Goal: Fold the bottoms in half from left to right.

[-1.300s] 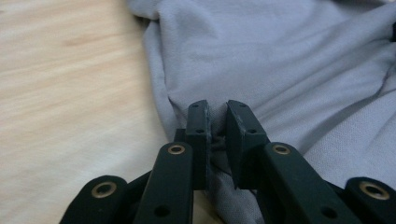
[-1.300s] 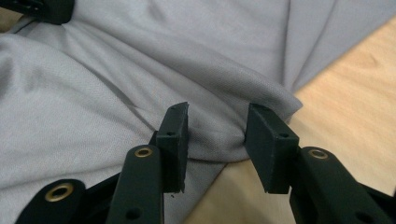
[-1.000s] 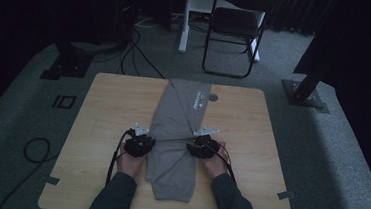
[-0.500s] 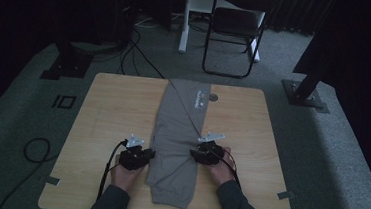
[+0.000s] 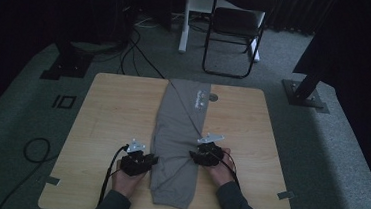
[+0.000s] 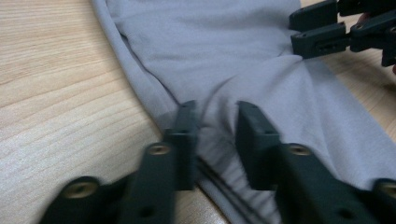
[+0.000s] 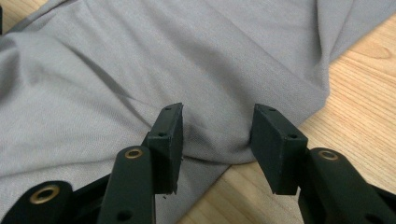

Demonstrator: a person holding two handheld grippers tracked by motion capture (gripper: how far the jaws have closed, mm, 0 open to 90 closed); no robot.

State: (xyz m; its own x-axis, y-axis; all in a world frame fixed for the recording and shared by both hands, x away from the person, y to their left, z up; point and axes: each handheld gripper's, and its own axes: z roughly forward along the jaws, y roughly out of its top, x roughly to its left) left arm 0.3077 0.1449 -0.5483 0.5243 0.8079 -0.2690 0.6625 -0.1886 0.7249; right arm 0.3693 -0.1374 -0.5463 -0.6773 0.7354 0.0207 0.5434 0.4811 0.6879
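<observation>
**Two grippers at the edges of a folded grey garment**

The left gripper (image 6: pixel 212 140) is standing with its jaws apart by a narrow gap, straddling a raised pucker at the hemmed edge of the grey garment (image 6: pixel 243 70); whether the pads are actually pinching the cloth I cannot tell. The right gripper (image 7: pixel 217 144) is holding its jaws wide, a fold of the garment's edge lying between them without touching either pad.

The left gripper view is also showing the right gripper farther off at the cloth's opposite edge, and the ribbed hem just below its own jaws. The high view is showing both hands: the left hand (image 5: pixel 126 180) at the garment's left edge, the right hand (image 5: pixel 221 168) at its right edge, slightly farther up the table.

The garment is lying folded into a long strip down the middle of the wooden table (image 5: pixel 112 114), its long axis running from the near edge to the far edge, a small white print (image 5: pixel 197 99) near the far end.

Beyond the table a black chair (image 5: pixel 234 30) is standing on grey carpet, with cables (image 5: pixel 34 148) trailing on the floor at left.
</observation>
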